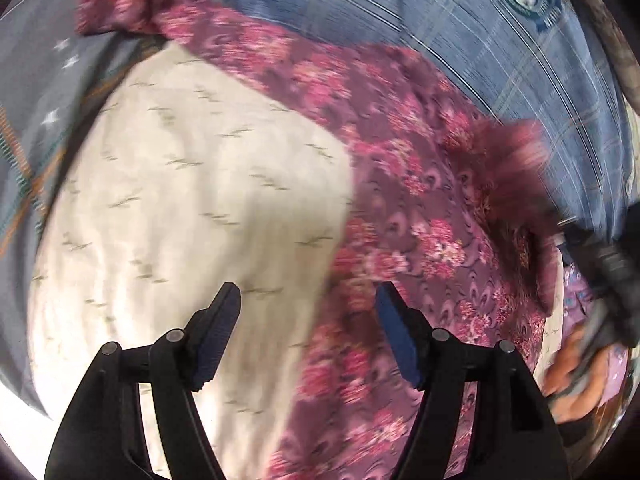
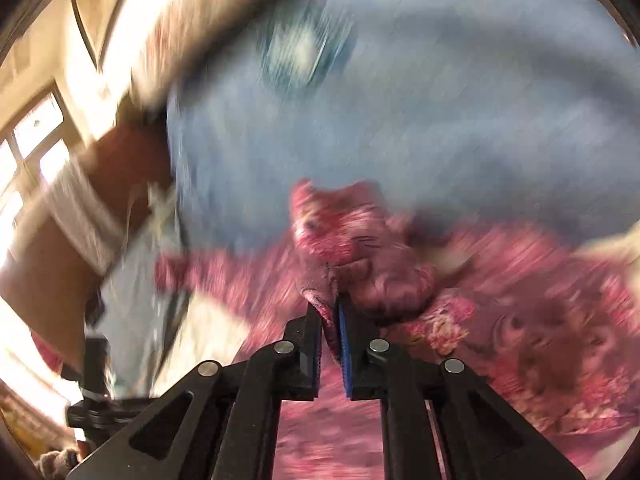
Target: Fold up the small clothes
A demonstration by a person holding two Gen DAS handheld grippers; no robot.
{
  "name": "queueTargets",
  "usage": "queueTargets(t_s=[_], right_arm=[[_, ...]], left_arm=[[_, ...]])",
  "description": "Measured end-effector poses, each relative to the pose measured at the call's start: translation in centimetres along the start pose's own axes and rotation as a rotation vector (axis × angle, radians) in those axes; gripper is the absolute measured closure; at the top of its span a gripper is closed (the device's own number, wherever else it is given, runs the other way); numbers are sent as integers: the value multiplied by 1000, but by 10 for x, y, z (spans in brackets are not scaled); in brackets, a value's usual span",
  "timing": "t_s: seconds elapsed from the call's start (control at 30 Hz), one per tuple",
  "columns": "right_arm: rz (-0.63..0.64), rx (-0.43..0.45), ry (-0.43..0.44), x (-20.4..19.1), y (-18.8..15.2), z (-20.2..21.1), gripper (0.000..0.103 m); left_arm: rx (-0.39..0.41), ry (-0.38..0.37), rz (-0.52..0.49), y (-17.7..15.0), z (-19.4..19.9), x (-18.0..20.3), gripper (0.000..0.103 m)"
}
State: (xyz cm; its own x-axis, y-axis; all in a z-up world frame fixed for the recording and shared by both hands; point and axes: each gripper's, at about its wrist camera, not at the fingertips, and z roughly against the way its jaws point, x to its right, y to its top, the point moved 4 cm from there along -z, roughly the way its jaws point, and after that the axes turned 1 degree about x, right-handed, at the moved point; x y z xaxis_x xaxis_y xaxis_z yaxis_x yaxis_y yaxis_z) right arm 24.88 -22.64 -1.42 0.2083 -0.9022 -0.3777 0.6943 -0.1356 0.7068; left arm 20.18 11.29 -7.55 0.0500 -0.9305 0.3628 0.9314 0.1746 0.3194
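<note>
Only the right wrist view shows the right tongs (image 2: 330,320) clamped on a bunched edge of the floral garment (image 2: 540,320). In the left wrist view that garment lies spread on the blue bedsheet (image 1: 460,52), right of a cream cloth (image 1: 180,200), beneath the left tongs (image 1: 308,312), which gape empty.

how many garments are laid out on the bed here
2. A floral maroon garment spreads across the blue plaid bedsheet, one bunched edge pinched in the right gripper. A cream printed garment lies partly over it. More may be hidden underneath.
</note>
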Motion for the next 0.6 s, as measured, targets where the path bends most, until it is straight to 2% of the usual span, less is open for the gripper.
queueTargets(t_s=[0.03, 0.1, 0.13, 0.2, 0.3, 0.33, 0.37, 0.47, 0.6], right_arm=[[6, -84, -27, -13, -14, -27, 90], [9, -155, -32, -23, -32, -50, 90], [7, -145, -24, -26, -37, -45, 90], [-37, -69, -7, -17, -40, -12, 89], [-238, 79, -17, 40, -39, 54, 55], [-297, 115, -34, 58, -43, 73, 50], [-354, 146, -46, 81, -49, 93, 50], [-489, 169, -70, 134, -74, 129, 50], [-635, 144, -52, 182, -113, 144, 50]], left_arm=[[-2, -7, 16, 0, 5, -7, 34], [8, -26, 27, 1, 15, -14, 33], [18, -26, 24, 3, 19, -13, 33], [36, -37, 15, 9, 25, -7, 33], [25, -99, 8, 17, 17, 23, 33], [16, -115, 2, 18, 12, 34, 33], [1, -132, -4, 19, 5, 47, 33], [-61, -179, -8, 15, -22, 83, 33], [-145, -301, 48, -12, -45, 105, 33]])
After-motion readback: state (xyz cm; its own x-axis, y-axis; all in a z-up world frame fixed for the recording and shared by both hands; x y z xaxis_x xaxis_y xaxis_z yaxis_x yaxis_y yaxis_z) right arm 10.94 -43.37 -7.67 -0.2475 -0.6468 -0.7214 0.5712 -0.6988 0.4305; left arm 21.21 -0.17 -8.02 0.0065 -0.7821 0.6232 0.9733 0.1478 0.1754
